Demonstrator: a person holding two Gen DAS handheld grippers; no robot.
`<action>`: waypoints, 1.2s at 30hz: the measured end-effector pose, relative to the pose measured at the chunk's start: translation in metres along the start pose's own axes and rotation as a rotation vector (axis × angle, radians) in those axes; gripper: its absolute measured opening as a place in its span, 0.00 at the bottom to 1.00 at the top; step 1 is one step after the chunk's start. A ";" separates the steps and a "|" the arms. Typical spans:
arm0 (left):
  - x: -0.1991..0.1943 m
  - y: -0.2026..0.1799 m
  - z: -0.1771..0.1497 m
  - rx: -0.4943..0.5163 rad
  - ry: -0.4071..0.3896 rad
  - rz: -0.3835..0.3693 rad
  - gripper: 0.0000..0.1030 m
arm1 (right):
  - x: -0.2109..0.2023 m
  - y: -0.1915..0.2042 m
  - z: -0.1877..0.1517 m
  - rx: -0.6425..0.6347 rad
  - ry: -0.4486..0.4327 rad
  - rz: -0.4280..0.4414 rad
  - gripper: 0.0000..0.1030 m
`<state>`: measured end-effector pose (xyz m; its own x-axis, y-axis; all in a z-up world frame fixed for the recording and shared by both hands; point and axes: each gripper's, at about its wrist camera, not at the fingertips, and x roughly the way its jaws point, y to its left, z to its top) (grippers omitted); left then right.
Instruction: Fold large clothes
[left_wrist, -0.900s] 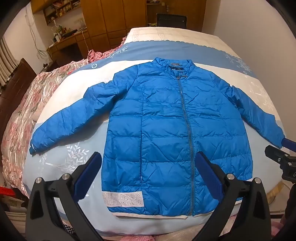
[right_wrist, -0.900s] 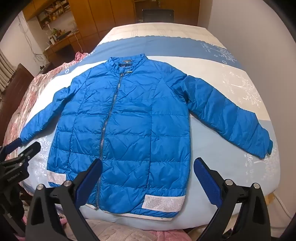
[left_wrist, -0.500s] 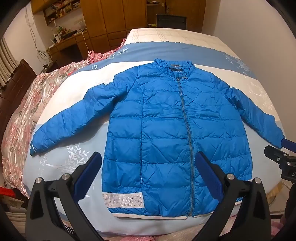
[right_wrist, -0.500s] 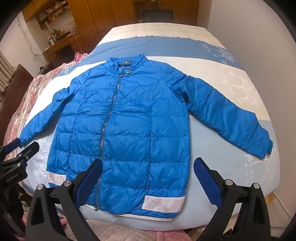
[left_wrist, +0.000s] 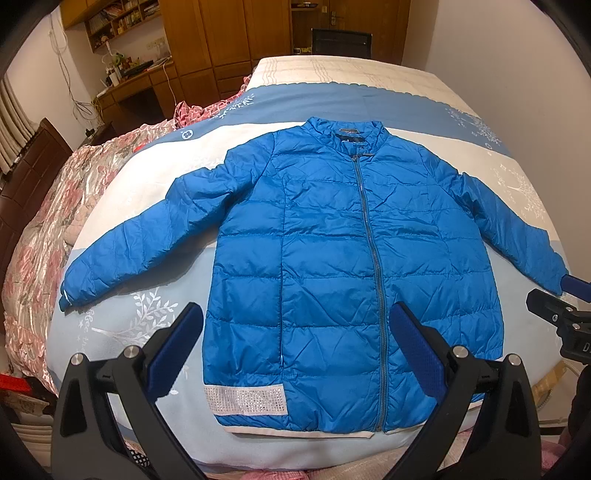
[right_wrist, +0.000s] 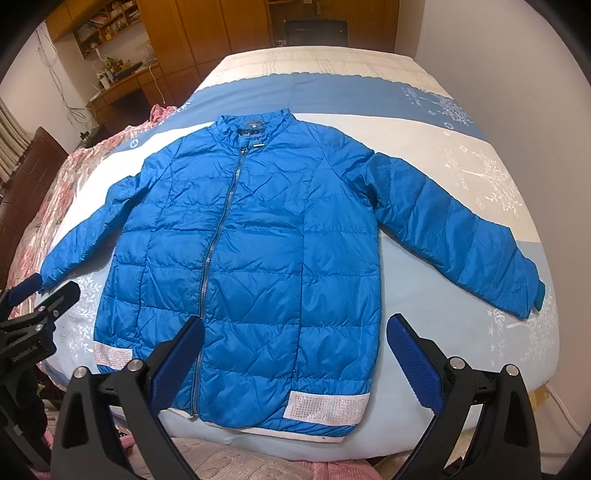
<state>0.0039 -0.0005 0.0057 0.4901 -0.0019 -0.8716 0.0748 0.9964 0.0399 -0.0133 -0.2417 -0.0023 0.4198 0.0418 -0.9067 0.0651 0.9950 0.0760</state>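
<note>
Nothing has moved since the earlier frames. Blue jacket (left_wrist: 343, 266) lies flat, zipped, frame centre on the bed (left_wrist: 332, 92). Left tongs (left_wrist: 295, 350) and right tongs (right_wrist: 291, 354) gape empty (pre-grasp). Next: probably pinch a sleeve cuff, fold inward.

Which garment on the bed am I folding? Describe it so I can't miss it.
Find the bed with the blue-and-white bedsheet. Spread flat across it lies the bright blue quilted puffer jacket, zipped, both sleeves out. Its sparkly white hem patch and solid blue separate it from the pink floral quilt alongside.
</note>
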 end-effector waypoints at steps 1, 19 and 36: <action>0.000 0.000 0.001 0.000 0.000 0.001 0.97 | 0.000 0.000 0.000 0.000 0.000 0.000 0.96; 0.000 0.000 0.001 0.001 0.001 0.001 0.97 | -0.001 0.001 0.001 -0.004 -0.003 0.005 0.96; 0.000 0.000 0.000 0.003 -0.001 0.002 0.97 | -0.001 0.001 -0.001 -0.003 -0.007 0.009 0.96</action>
<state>0.0044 -0.0010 0.0058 0.4908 0.0004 -0.8713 0.0759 0.9962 0.0433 -0.0145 -0.2410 -0.0016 0.4265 0.0506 -0.9030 0.0581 0.9948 0.0832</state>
